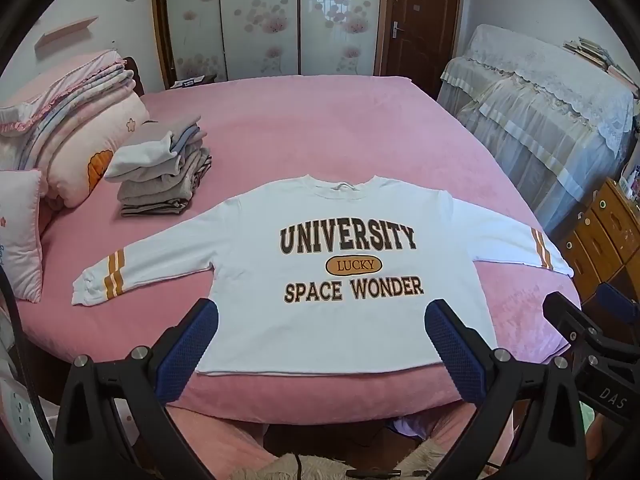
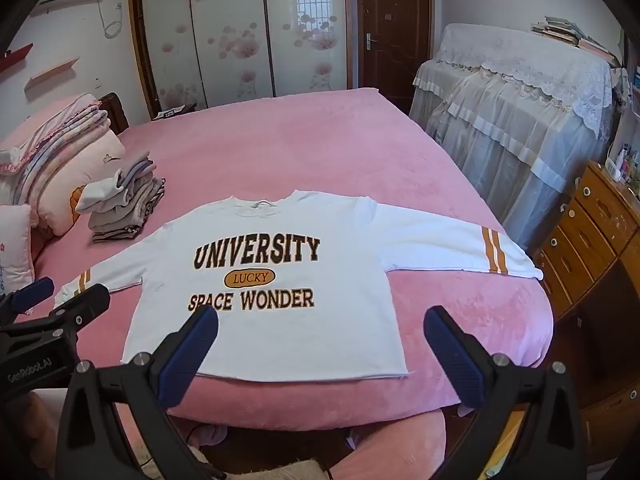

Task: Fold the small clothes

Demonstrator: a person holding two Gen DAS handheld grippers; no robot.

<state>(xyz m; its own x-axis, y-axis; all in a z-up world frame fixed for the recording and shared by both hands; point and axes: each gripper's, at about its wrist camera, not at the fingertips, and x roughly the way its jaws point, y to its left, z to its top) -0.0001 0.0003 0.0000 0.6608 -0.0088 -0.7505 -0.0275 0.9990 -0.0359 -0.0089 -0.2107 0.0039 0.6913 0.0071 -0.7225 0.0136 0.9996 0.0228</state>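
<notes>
- Pink plush bedding covered the round-edged bed that filled my left wrist view, with flowered sliding wardrobe doors and a dark brown wooden door behind it.
- I saw the white long-sleeved sweatshirt printed "UNIVERSITY LUCKY SPACE WONDER" lying flat and face up near the bed's front edge, both sleeves spread out sideways.
- My left gripper hovered above the hem with its blue-padded fingers spread wide, gripping nothing.
- A stack of folded grey and white clothes sat beyond the left sleeve, beside piled pink quilts and pillows.
- From the right wrist view, the same sweatshirt lay left of centre, its right sleeve reaching toward a wooden chest of drawers.
- My right gripper hung over the hem's right corner, jaws wide apart and empty.
- The left gripper's black body showed at the left edge there, near the striped cuff.
- Lace-covered furniture stood past the bed.
</notes>
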